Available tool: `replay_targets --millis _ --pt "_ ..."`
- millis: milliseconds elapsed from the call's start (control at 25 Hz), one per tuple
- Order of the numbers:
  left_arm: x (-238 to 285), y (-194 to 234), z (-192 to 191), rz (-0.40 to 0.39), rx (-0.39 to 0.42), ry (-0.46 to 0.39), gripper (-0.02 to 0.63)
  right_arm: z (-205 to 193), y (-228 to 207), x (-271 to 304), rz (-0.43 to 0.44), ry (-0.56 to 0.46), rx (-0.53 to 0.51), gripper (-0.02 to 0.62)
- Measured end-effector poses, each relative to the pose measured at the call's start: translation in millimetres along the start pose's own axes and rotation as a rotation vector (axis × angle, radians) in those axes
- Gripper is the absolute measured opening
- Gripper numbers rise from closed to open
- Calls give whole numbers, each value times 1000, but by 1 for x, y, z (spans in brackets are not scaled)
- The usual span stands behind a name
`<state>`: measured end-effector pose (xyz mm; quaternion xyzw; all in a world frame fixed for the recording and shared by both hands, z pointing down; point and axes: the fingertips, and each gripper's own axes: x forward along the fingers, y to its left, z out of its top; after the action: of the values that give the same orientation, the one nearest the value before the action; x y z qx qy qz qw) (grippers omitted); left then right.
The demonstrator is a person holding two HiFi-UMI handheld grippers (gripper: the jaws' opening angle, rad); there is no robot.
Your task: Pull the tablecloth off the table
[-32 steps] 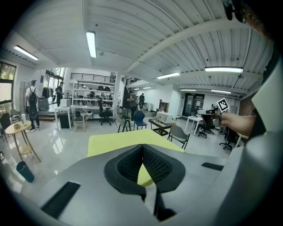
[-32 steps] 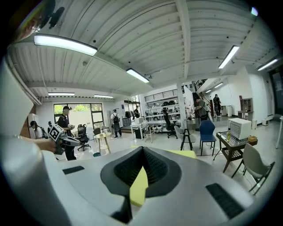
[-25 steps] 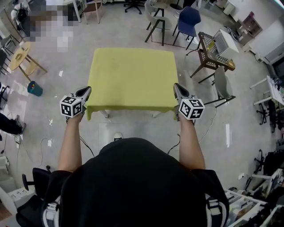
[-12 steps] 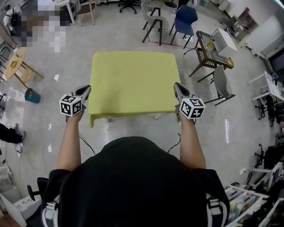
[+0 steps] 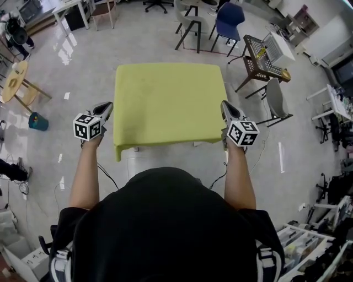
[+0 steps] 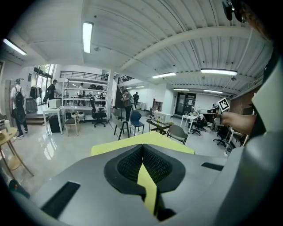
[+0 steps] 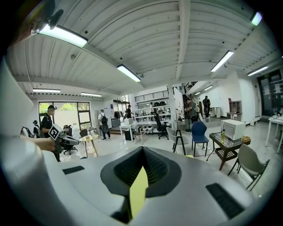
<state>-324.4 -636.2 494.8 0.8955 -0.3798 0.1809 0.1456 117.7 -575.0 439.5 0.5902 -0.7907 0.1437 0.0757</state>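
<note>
A yellow-green tablecloth [image 5: 168, 102] covers a square table in the middle of the head view, its near left corner hanging down. My left gripper [image 5: 106, 107] is at the cloth's left edge and my right gripper [image 5: 225, 107] at its right edge. In the left gripper view the left gripper [image 6: 142, 148] is shut, with a strip of the tablecloth [image 6: 148, 185] pinched between its black pads. The right gripper [image 7: 142, 150] is likewise shut on a strip of the tablecloth [image 7: 138, 190]. The tabletop itself is hidden under the cloth.
Beyond the table stand a blue chair [image 5: 230, 14] and other chairs. A wire cart [image 5: 265, 55] with a white box and a grey chair [image 5: 276, 99] are at the right. A wooden stool [image 5: 16, 82] and a teal bin [image 5: 37, 121] are at the left. Cables lie on the floor.
The cloth's near edge and its hanging left corner have come slightly toward me. Both grippers keep their grip at the cloth's sides; the right one has shifted a little to the right.
</note>
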Motion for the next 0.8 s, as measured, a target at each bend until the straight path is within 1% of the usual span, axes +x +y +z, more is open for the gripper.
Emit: replay_targets --millis 240,600,800 --pt "11 3 5 6 -8 0 22 7 -16 5 -12 -15 3 15" --pt "39 -15 12 67 -23 -5 22 3 -82 7 -7 -11 13 15" --pt "49 -24 27 112 -31 -21 23 8 -114 7 1 -5 12 15"
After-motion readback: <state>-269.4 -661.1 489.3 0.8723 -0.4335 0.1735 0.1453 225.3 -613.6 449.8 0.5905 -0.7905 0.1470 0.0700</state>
